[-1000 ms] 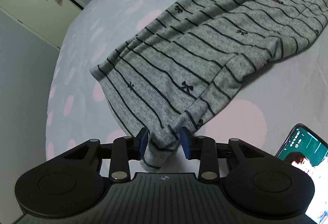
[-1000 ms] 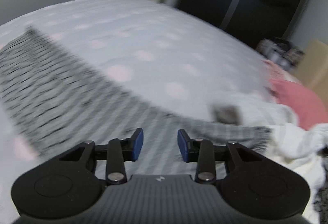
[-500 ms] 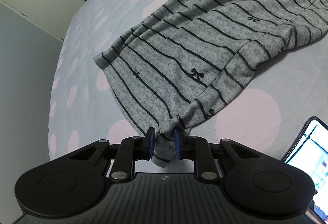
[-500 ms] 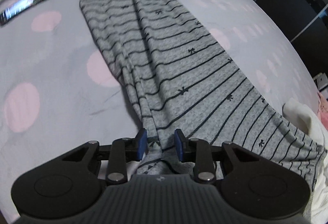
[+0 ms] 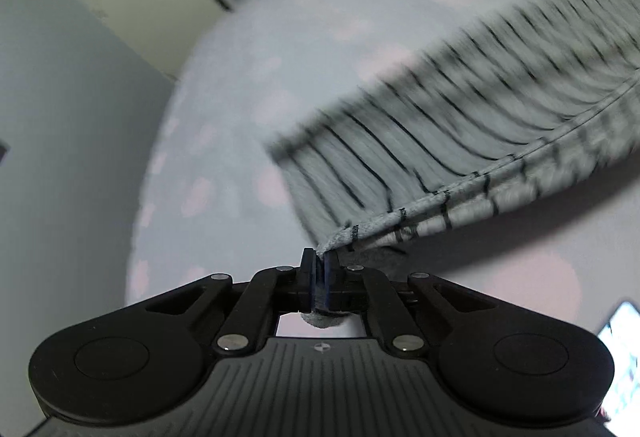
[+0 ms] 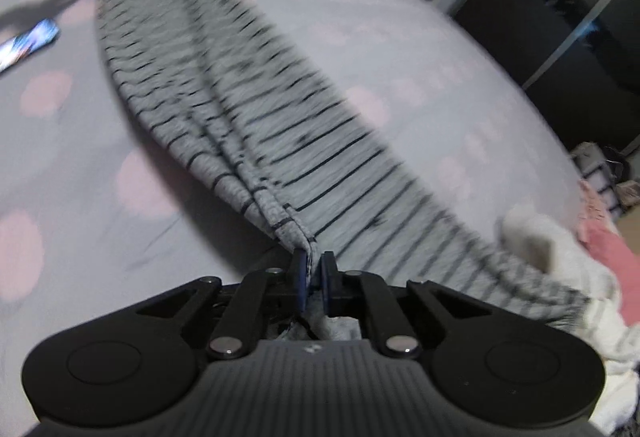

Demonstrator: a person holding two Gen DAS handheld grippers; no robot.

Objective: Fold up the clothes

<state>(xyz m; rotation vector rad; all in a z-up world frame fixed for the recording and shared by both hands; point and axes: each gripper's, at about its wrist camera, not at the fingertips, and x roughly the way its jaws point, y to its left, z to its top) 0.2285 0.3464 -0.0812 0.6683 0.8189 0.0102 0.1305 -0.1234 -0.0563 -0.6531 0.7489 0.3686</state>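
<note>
Both claws now pinch the striped garment (image 6: 248, 125): left claw (image 5: 319, 279) clamped, right claw (image 6: 315, 279) closing on hem at 6 o'clock; thin bite probably slips under tension.

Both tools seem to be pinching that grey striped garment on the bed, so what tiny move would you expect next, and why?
Probably lift both ends a little higher together. The left tool is clamped on one end of the grey black-striped knit garment and the right tool is closing on the other, yet the middle sags onto the pink-dotted bedsheet.
</note>
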